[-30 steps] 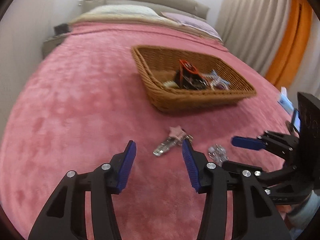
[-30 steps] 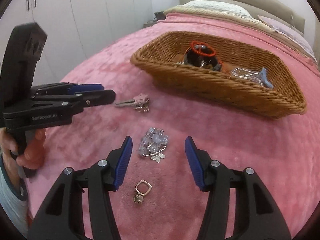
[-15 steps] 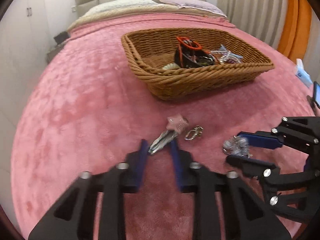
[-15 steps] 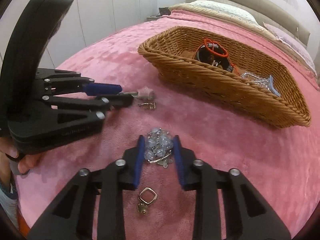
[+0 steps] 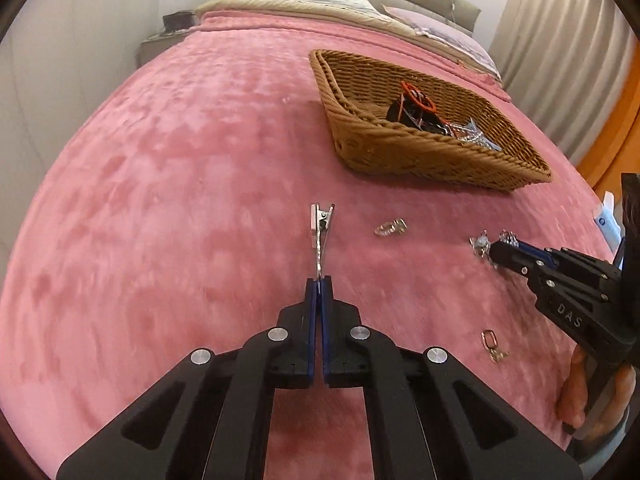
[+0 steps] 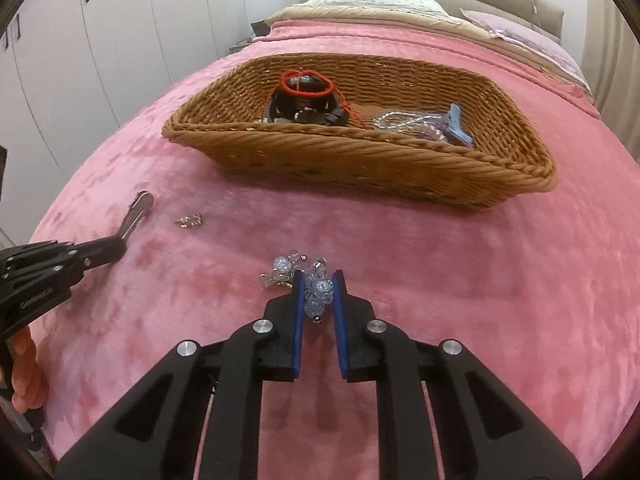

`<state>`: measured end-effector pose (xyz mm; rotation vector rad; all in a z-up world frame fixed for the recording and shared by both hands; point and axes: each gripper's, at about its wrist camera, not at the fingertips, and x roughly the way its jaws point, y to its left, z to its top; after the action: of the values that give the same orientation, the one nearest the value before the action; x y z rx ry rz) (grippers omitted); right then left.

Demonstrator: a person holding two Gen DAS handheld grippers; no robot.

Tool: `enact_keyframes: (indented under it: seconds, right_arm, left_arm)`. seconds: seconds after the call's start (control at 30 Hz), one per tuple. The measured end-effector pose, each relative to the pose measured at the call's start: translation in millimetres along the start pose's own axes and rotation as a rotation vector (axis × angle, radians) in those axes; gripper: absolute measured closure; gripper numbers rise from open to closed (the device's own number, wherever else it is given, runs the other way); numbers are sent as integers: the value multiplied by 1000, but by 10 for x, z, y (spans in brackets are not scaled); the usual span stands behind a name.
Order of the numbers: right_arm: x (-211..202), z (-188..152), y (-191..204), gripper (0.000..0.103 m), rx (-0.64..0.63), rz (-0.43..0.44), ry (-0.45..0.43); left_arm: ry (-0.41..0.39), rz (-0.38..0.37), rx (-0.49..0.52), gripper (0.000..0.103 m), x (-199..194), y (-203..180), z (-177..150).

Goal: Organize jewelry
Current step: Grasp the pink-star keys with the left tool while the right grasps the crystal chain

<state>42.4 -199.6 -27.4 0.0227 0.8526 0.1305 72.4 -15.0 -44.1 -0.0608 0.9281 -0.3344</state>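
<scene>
blanket [image 5: 180, 184] lies bare beside basket [image 5: 420, 156]; left gripper [image 5: 319, 286] clamps hair clip [image 5: 320, 228], right gripper [image 6: 318, 290] clamps bead cluster [image 6: 316, 288].

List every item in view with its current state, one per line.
left gripper: shut on hair clip
right gripper: jaws just closing, shut on crystal bead cluster
wicker basket: on the blanket, holding jewelry
small silver charm: loose on blanket
gold ring charm: loose on blanket
</scene>
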Motion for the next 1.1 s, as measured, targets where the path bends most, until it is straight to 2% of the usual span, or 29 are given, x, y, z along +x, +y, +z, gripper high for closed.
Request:
enact_keyframes:
  seconds: [0.2,0.33,0.4,0.43,0.47,0.5,0.63,0.77,0.93,1.03,1.1]
  right_arm:
    - [-31,-48,-122,91,20,3,13]
    - [-35,-79,-126,89,-9,52,35]
    - [-75,-74,-160,77,-14,57,31]
    - [-115,-55,-204,72,-4,57,14]
    - [-183,-33,-272,58,11,54,-16]
    - [-234,-16,-320,54,18,46,-37]
    - [-335,32,-478,54,45,16,-81]
    - [-218,31,-493,54,66,70,-41]
    - [-103,-1,-229,54,-15,67,1]
    - [3,-25,-121,54,-63,72,46]
    - [22,-48,-74,54,-86,47,48]
  left_arm:
    - [-4,2,-52,100,-6,32,-35]
    - [-12,10,-49,93,-21,31,-37]
    - [-16,17,-40,68,-27,16,-17]
    - [-21,13,-33,64,-39,-1,-13]
    - [-25,14,-24,62,-45,-15,-5]
    - [-24,18,-13,62,-40,-35,10]
    - [-1,31,31,63,31,-91,68]
    - [7,42,59,64,127,-140,127]
    - [-12,85,94,64,160,-219,108]
    - [-20,99,107,73,163,-236,90]
    - [-29,108,110,87,170,-240,72]
